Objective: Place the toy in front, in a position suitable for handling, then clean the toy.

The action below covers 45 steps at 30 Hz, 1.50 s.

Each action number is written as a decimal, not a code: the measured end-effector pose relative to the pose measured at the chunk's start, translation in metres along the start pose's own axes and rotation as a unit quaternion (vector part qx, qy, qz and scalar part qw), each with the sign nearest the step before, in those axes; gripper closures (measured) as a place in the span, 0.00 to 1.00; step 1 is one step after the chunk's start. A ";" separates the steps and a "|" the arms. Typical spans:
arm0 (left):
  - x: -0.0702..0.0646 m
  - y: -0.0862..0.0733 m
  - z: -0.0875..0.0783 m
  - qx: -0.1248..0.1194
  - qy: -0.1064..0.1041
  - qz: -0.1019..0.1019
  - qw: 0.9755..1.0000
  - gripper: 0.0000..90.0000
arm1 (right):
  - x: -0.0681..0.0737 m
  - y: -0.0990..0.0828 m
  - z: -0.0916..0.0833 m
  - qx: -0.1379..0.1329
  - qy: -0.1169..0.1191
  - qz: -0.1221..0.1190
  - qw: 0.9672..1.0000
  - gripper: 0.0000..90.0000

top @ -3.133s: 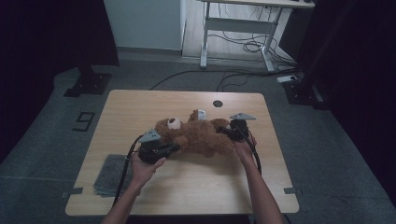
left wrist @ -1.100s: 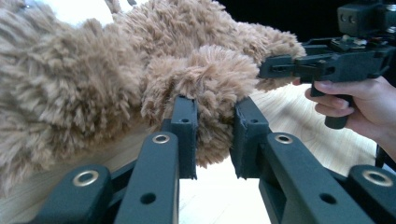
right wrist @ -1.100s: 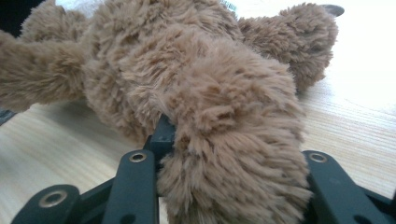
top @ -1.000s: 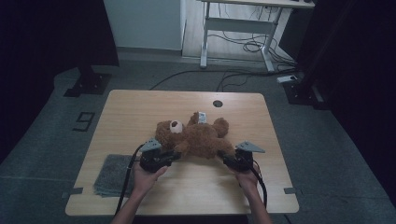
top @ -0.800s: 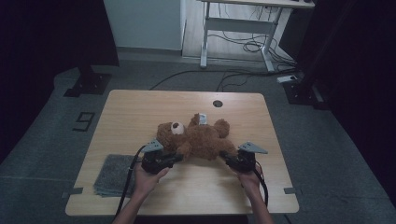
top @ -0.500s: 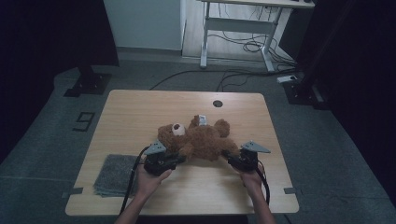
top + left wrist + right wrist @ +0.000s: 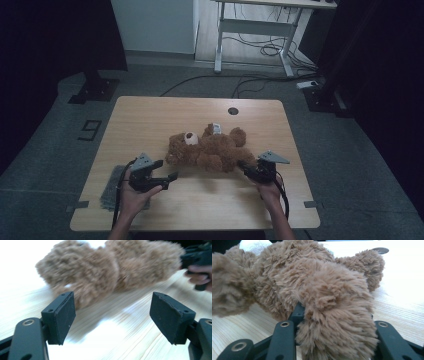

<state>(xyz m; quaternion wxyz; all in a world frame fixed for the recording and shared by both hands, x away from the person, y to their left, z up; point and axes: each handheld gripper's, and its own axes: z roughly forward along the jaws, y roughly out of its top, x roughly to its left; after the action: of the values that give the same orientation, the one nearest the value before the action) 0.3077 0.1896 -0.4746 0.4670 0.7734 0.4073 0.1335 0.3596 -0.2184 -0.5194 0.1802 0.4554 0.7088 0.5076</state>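
Your right gripper (image 7: 248,167) is clamping a leg of the fluffy brown plush teddy bear (image 7: 210,149). Your left gripper (image 7: 167,171) is gaping empty, its jaws just opened, the bear's head lying just ahead.

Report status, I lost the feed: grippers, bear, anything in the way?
Left gripper just opened, nothing between jaws. Right gripper shut on bear leg. Bear lying on table. Grey cloth at left edge, clear of bear.

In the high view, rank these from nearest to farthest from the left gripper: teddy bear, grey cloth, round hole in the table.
From the left gripper:
1. Grey cloth, beside it at the table's near left edge.
2. Teddy bear, to its right at mid-table, about as near as the cloth; too close to call.
3. Round hole, clearly farthest, near the far edge.
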 end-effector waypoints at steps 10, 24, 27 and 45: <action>0.018 -0.026 -0.021 0.006 0.055 -0.025 0.998 0.25 | -0.001 0.000 0.001 0.000 0.004 -0.001 1.000 0.63; 0.026 -0.034 -0.037 0.015 0.077 -0.021 0.997 0.27 | -0.002 -0.001 0.002 0.001 0.004 -0.004 1.000 0.62; 0.031 -0.037 -0.038 0.018 0.085 -0.030 0.996 0.27 | -0.001 -0.001 0.002 0.001 0.003 -0.010 1.000 0.62; 0.049 -0.059 -0.025 0.055 0.117 -0.059 0.990 0.25 | -0.002 -0.002 0.001 0.003 0.005 -0.009 1.000 0.61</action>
<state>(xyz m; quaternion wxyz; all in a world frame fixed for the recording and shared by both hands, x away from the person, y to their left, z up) 0.2946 0.2561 -0.5184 0.3800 0.7518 0.5106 0.1726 0.3606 -0.2191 -0.5221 0.1800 0.4470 0.7157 0.5056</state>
